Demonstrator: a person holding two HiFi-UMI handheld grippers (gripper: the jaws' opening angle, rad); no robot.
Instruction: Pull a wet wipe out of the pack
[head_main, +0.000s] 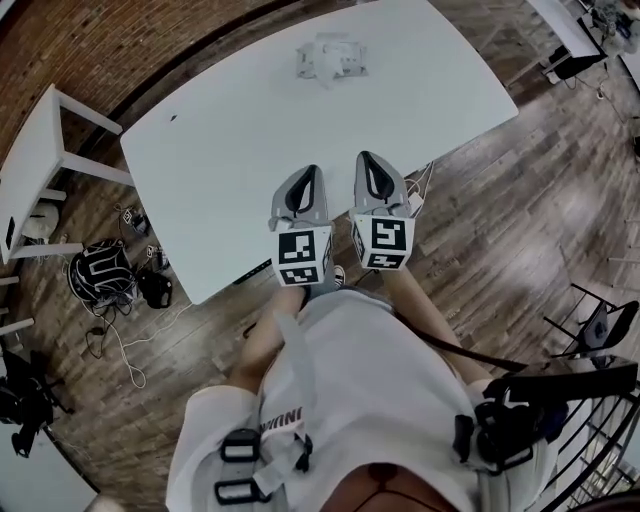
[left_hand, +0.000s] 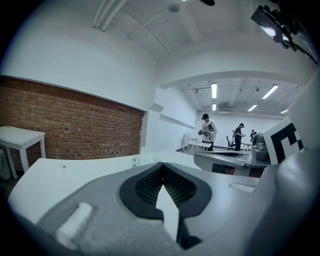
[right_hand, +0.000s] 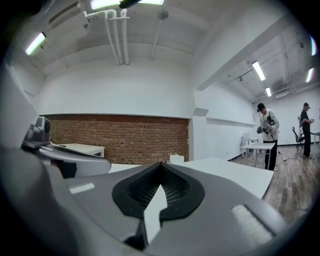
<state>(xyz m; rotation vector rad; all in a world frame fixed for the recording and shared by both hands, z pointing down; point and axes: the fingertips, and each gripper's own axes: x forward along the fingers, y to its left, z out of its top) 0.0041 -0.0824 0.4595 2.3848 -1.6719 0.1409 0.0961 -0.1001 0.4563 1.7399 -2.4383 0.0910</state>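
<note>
Head view: approach step, likely. Left gripper and right gripper, both clenched and empty, hang over the near edge of the table; the pack lies at the far side. Next: reach it, open jaws.

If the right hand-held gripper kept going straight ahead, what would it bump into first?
Likely the wet wipe pack at the far side of the white table. The right hand-held gripper points roughly at it, with only tabletop between. Depth is uncertain.

Greys and whites
Left tongs and right tongs: grey, with black-and-white patterned cubes; counter beneath white; pack ahead whitish.
</note>
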